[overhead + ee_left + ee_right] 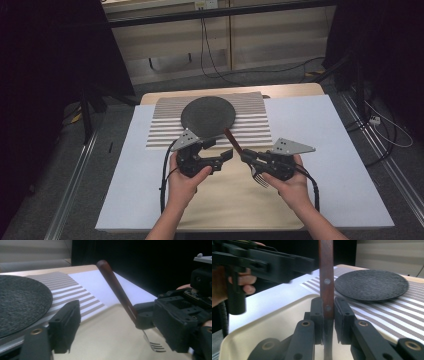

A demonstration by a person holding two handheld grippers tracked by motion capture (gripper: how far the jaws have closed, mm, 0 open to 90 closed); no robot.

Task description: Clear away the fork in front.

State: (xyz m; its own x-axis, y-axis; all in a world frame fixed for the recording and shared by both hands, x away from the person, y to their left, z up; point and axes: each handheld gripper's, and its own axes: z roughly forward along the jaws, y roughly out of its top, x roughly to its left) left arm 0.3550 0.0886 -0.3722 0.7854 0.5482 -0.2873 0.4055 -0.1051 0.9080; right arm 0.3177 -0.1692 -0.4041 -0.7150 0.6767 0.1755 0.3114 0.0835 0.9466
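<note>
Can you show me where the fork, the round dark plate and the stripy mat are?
Wooden-handled metal fork [117, 287], left gripper view, middle of its brown handle.
Round dark grey plate [208, 116], high view, centre of its top.
Grey-and-white striped placemat [252, 126], high view, bare stripes right of the plate.

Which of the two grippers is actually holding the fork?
The right gripper: its fingers clamp the fork by its wooden handle. The left gripper holds nothing.
</note>
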